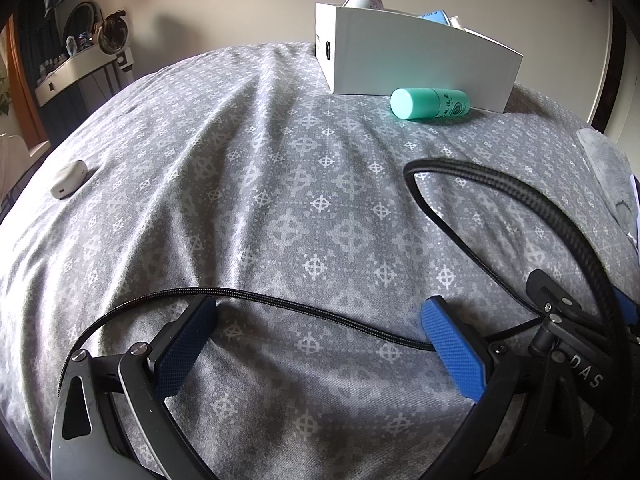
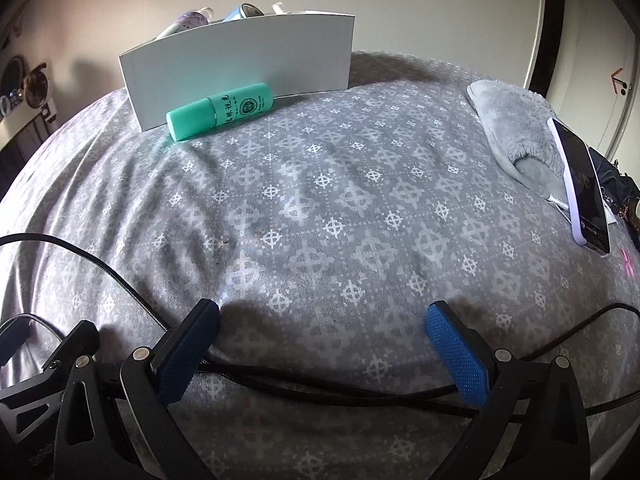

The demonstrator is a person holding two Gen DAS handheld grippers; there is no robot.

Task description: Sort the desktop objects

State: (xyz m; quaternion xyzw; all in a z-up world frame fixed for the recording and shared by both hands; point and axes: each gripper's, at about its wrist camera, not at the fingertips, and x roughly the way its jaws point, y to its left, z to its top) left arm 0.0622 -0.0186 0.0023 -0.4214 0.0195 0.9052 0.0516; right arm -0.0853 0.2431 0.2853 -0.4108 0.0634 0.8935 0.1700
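**Green tube lies by the white box on the bed**

We see a bed with a grey cloth cover with small white cross shapes (image 1: 280, 208). It fills most of both views.

In the left wrist view, our left gripper (image 1: 318, 318) is at the bottom of the frame. Its jaws are wide apart and hold nothing. The blue pads (image 1: 454, 346) have only the cover between them. A thin black woven cable (image 1: 320, 312) runs across the cover between the jaws. A thicker black cable (image 1: 520, 196) loops at the right side of the frame.

In the right wrist view, our right gripper (image 2: 324, 322) is at the bottom of the frame. Its jaws are wide apart too, with nothing in them.

A white cardboard box (image 1: 416, 56) stands on the bed in the upper right of the left view and the upper left of the right view (image 2: 240, 60). Some things poke out of its top, but we cannot tell what they all are. A mint green plastic tube with dark print (image 1: 430, 103) lies on its side just in front of the box, touching its wall (image 2: 220, 110).

A small white rounded case (image 1: 68, 179) lies at the left of the left view, well apart from the box.

In the right view, a fluffy grey slipper (image 2: 516, 128) lies at the right. A phone in a pale case (image 2: 582, 188) rests beside it.
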